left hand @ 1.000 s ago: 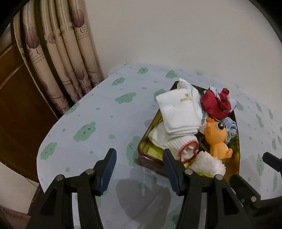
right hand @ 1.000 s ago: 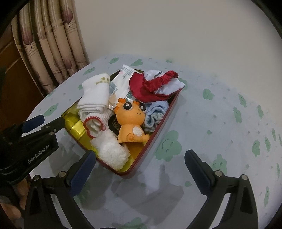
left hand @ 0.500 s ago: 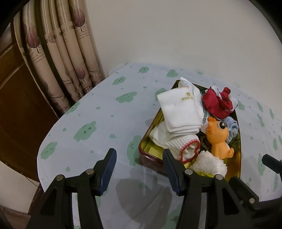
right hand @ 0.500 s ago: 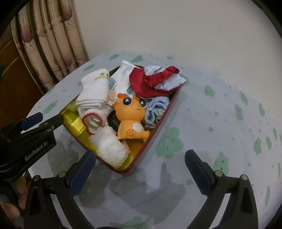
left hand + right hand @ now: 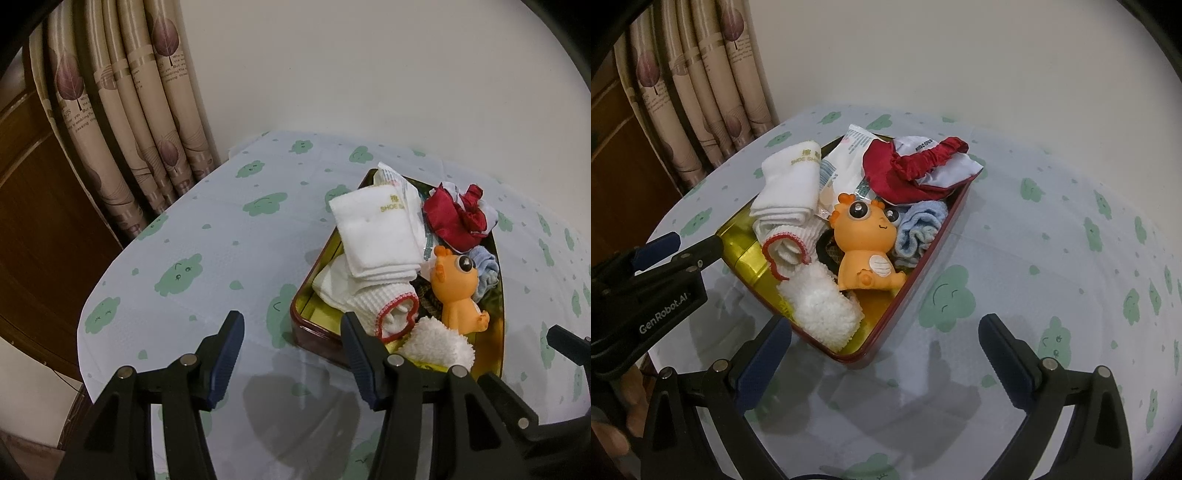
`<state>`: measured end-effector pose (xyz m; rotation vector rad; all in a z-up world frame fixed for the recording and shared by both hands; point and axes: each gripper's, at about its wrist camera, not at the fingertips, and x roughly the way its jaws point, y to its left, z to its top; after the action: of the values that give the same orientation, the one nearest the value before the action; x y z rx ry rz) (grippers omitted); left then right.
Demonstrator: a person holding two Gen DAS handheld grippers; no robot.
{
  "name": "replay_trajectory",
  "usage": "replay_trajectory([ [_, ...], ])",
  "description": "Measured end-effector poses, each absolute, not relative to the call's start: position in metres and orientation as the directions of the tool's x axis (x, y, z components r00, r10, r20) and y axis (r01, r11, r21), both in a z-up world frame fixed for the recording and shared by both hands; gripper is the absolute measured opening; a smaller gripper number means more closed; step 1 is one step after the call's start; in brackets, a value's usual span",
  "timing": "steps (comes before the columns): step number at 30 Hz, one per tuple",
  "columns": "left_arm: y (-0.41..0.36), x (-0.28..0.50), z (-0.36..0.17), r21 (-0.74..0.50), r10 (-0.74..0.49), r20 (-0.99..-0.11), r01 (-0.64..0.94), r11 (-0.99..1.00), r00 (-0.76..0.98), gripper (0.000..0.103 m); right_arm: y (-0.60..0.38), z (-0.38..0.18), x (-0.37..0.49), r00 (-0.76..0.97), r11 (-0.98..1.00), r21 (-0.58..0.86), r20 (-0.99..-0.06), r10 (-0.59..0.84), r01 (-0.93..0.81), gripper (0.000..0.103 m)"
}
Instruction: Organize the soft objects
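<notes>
A red tin with a gold inside [image 5: 919, 280] [image 5: 306, 325] sits on the table. It holds a folded white towel [image 5: 792, 188] [image 5: 376, 229], a red-trimmed white sock [image 5: 792, 245] [image 5: 380, 310], a fluffy white cloth [image 5: 822, 310] [image 5: 437, 349], an orange rubber toy [image 5: 866, 245] [image 5: 456, 291], a blue cloth [image 5: 919, 230] [image 5: 485, 269], a red and white cloth [image 5: 916, 168] [image 5: 456, 219] and a plastic packet [image 5: 849, 158]. My left gripper [image 5: 291, 350] is open and empty in front of the tin's near left corner. My right gripper [image 5: 884, 358] is open and empty before the tin's near corner.
The table wears a pale blue cloth with green cloud prints [image 5: 221, 251] [image 5: 1052, 258]. Beige leaf-print curtains [image 5: 122, 110] [image 5: 694, 85] hang at the back left beside dark wood. A white wall stands behind. The left gripper's body [image 5: 646, 288] shows in the right wrist view.
Both views have drifted slightly; the tin sits a little farther back in the right wrist view. Both grippers stay open and nothing in the tin has moved.
</notes>
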<state>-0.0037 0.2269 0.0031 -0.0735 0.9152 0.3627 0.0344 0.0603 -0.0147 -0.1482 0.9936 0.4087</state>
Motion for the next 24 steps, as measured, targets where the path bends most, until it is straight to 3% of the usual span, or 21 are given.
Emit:
replay_trajectory([
  [24, 0.2274, -0.0051, 0.0053, 0.086, 0.276, -0.786, -0.344, 0.935, 0.553, 0.056, 0.0618, -0.0163, 0.0334, 0.476, 0.913, 0.054, -0.84, 0.26, -0.404, 0.101],
])
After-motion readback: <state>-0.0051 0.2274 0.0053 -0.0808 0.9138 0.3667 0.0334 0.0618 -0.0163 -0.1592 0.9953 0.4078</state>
